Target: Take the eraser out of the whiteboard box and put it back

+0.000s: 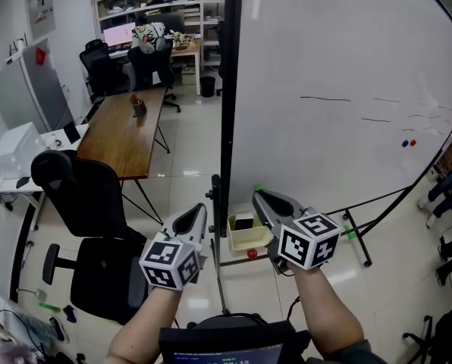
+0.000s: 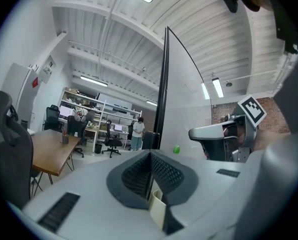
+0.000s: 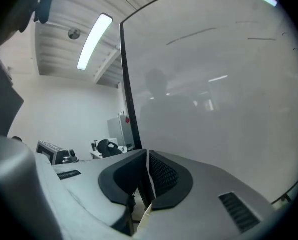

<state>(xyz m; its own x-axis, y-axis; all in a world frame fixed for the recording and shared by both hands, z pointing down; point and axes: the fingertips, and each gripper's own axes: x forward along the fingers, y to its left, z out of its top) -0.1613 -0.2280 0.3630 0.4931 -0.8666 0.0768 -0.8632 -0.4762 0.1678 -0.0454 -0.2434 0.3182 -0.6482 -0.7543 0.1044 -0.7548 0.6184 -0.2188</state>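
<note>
head view is showing both tongs hovering low in front of the whiteboard (image 1: 340, 89). the left tongs (image 1: 198, 212) are sitting clenched with nothing between them, and the right tongs (image 1: 261, 198) are pressing tight together, empty as well. the black eraser (image 1: 244, 222) is lying inside the cream box (image 1: 250, 240) at the board's bottom edge, between the two tips, touching neither.

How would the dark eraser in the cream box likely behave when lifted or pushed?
Probably light and fairly stiff: the eraser looks like a small dark block. Flat sides suggest it won't roll. Pushed, it would likely slide to the box wall.
</note>
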